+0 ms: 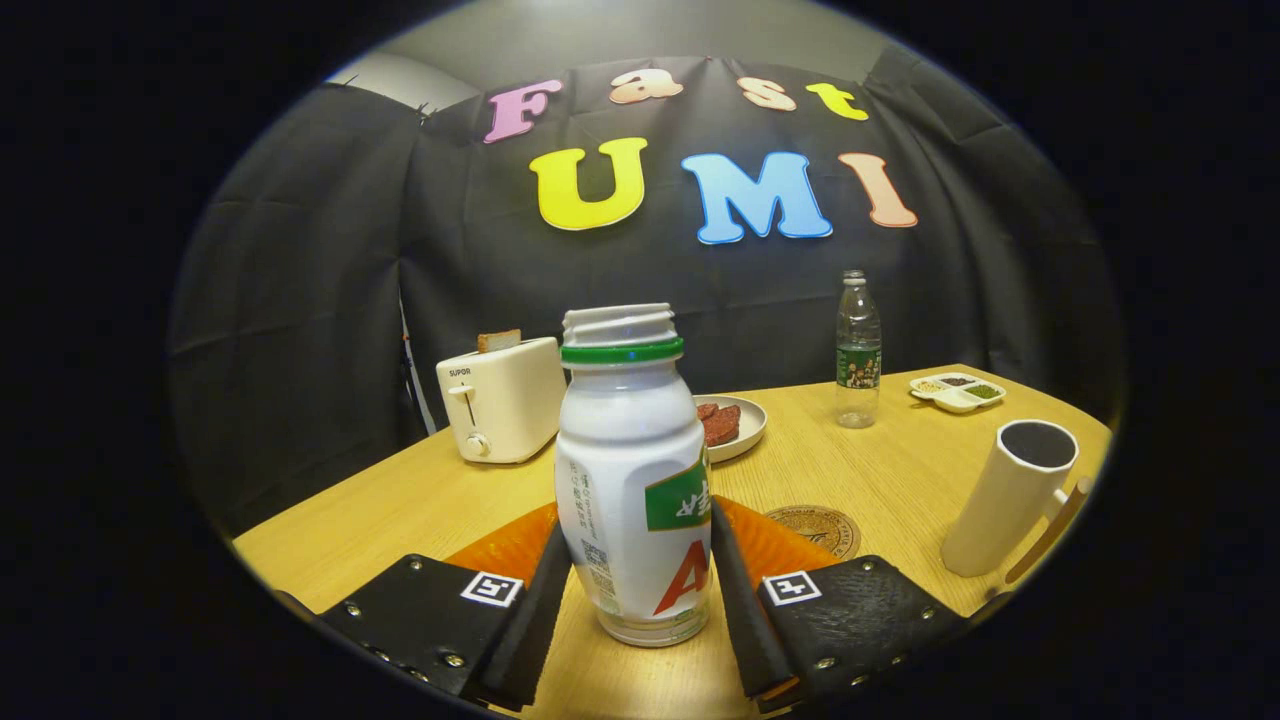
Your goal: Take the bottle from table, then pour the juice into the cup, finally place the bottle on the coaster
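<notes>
While the tabletop spread wide beneath, the uncapped bottle stood upright between the fingers of the tool, which pressed both its flanks, long axis vertical. The cup waited at two o'clock; the coaster lay just beyond, nearer.

The scene is viewed from a fisheye camera mounted on the gripper, set low over the table and aimed forward along the two fingers toward the cloth wall. The bottle, pressed between the fingers, is seen very close. The toaster, plate and cup are seen farther off. The edges are bent by the lens.
</notes>
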Tool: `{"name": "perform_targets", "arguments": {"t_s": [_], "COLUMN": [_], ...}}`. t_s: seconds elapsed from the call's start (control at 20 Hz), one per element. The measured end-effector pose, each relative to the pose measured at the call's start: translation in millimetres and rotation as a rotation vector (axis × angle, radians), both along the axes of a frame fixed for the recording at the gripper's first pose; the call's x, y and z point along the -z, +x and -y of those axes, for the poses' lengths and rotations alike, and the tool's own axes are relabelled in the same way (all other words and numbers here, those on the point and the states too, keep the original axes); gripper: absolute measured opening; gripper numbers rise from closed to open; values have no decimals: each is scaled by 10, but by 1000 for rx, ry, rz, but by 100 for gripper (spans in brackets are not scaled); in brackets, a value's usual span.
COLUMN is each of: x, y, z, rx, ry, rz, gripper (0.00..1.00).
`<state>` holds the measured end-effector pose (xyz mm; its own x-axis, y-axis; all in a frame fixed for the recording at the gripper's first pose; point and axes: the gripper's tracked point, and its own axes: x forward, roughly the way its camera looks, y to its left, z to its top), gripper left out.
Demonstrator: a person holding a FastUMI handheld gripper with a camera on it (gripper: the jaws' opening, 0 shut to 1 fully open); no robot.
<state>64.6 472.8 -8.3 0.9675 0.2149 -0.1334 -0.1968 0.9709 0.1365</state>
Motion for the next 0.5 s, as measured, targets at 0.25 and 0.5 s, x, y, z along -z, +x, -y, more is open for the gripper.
{"name": "perform_targets", "arguments": {"t_s": [0.25,0.5], "x": [-72,-278], "y": [-23,-1], "z": [119,250], "rx": [8,16], "ry": [201,395], "rz": [-8,8], "gripper": [69,69]}}
